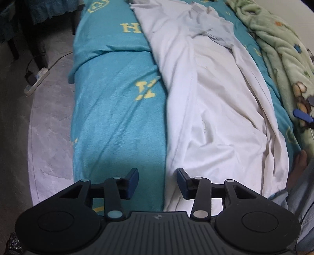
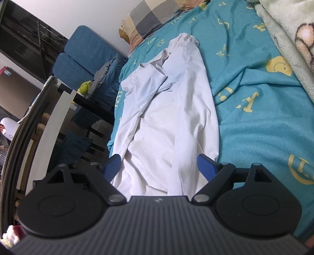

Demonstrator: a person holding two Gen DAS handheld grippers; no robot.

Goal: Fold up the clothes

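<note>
- A white shirt [image 1: 215, 109] lies lengthwise on a bed with a teal sheet [image 1: 117, 117] printed with yellow letters; both sides look folded in toward its middle, making a long narrow strip, likely readied for folding across
- The left gripper [image 1: 157, 183] points steeply down over the shirt's near left edge, where white cloth meets teal sheet; its jaws stand partly apart with nothing pinched between them, placed as if to take that edge
- The right gripper [image 2: 160, 168] hovers over the shirt's near end, jaws spread wide, cloth lying between the blue pads [image 2: 206, 166]; whether the pads touch the cloth I cannot tell, and nothing looks gripped
- A green fleece blanket [image 1: 284, 58] lies bunched beyond the shirt's right side, clear of it
- A checked pillow [image 2: 153, 17] sits past the shirt's far end
</note>
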